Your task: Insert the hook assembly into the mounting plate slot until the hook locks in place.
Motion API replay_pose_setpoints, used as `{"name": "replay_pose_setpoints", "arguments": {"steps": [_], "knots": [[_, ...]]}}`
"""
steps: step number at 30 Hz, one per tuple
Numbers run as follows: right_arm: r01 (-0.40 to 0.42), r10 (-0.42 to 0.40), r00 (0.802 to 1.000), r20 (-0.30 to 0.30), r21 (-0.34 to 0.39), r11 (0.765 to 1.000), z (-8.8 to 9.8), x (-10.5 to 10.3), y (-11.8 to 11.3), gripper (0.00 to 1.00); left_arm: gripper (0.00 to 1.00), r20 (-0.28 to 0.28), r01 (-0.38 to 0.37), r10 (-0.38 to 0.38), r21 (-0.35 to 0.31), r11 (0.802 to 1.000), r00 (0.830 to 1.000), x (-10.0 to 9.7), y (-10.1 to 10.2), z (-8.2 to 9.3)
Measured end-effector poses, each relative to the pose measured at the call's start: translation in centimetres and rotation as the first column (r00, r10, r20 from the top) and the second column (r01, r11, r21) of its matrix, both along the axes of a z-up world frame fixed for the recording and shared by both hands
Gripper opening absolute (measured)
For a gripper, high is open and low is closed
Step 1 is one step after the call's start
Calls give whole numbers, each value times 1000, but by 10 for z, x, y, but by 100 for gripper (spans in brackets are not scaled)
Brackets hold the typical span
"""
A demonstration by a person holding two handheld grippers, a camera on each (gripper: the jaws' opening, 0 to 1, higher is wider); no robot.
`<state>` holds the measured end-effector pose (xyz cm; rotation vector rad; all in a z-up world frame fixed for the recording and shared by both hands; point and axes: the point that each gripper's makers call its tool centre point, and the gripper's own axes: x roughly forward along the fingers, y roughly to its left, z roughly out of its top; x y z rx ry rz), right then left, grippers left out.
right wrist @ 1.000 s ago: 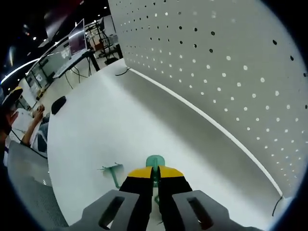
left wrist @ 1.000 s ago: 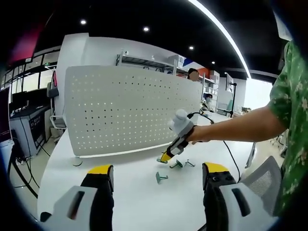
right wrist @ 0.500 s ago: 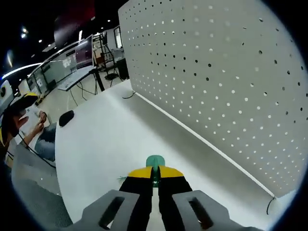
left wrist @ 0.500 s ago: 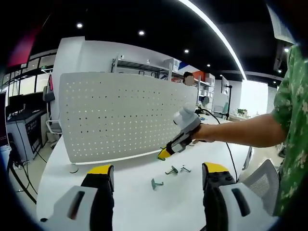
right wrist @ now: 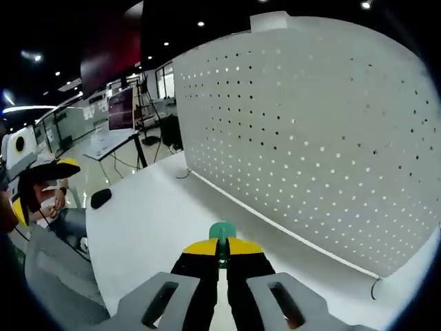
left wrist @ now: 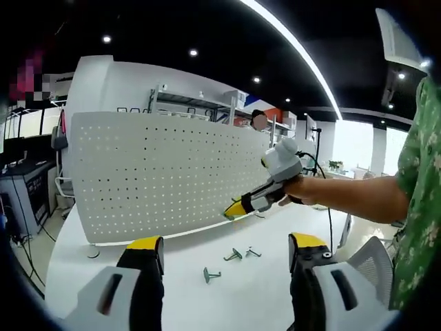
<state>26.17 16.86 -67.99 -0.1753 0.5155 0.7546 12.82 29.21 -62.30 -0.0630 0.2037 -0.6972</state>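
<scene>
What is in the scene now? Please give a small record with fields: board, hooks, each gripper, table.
board: white pegboard standing upright on the table
table: white table
held hook: green hook clamped between the jaws of the right gripper, lifted off the table near the board
loose hooks: three hooks lying on the table in front of the board
left gripper: left gripper, jaws wide apart, nothing between them

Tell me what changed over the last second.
The right claw rose off the table toward the pegboard, carrying the green hook up with it. Its grip stayed shut on the hook. The left claw stayed open, and three hooks stayed lying on the table.
</scene>
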Motion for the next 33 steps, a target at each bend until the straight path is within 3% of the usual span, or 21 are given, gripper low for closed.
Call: {"name": "replay_pose_setpoints", "arguments": {"steps": [6, 15, 20, 33], "knots": [[63, -70, 994, 88, 83, 995, 35, -4, -12, 1, 75, -5, 31, -31, -12, 999, 1000, -2, -10, -1], [145, -185, 960, 212, 191, 971, 76, -11, -31, 1, 75, -3, 78, -78, -31, 996, 997, -1, -23, 1], [198, -269, 914, 302, 246, 949, 101, -10, -51, 1, 75, -1, 100, -101, -41, 994, 995, -2, -31, 2], [262, -381, 829, 408, 319, 911, 138, -18, -82, 1, 75, 9, 118, -118, -53, 992, 993, -5, -38, 6]]}}
